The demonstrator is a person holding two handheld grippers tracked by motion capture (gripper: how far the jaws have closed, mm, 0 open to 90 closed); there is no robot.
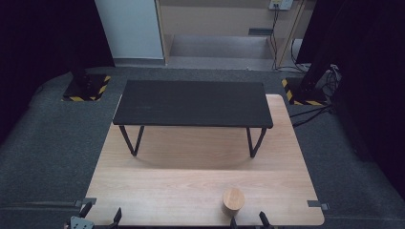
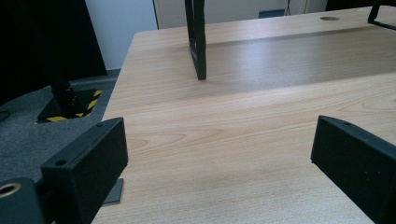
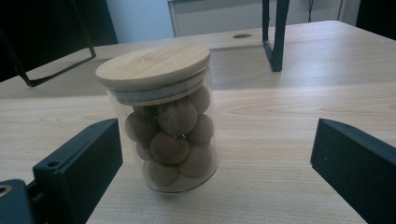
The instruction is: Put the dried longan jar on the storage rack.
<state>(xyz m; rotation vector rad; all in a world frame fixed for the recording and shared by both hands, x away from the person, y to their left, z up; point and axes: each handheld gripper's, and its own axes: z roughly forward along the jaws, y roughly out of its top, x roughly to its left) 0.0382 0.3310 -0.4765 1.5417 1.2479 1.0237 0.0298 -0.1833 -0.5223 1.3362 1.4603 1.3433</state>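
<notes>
At the near left edge of the light wooden table (image 1: 200, 167), the left gripper (image 1: 101, 213) shows in the high view as two black jaw tips poking up from the bottom of the frame, with a small grey plate beside them. In the left gripper view its jaws stand wide apart with only bare tabletop between them, holding nothing; one black leg (image 2: 196, 39) of the raised shelf rises ahead of them, and off the table's left edge lie grey carpet and a stand base with yellow-and-black striped tape (image 2: 70, 105). Across the far half of the table stands a low black shelf (image 1: 193, 102) on thin angled metal legs, its dark top flat and bare. Toward the near right, a glass jar (image 1: 233, 201) with a round wooden lid (image 3: 153, 66) stands upright on the table, close to the near edge. The right gripper view shows the jar filled with round brown nut-like balls (image 3: 175, 135), and the jar sits ahead of and between the two jaws, nearer the left one, touching neither. The right gripper (image 1: 248, 219) shows in the high view just beside the jar at the table's near edge, its jaws spread wide and empty. Cables (image 1: 313, 112) trail over the carpet beyond the table's far right corner
</notes>
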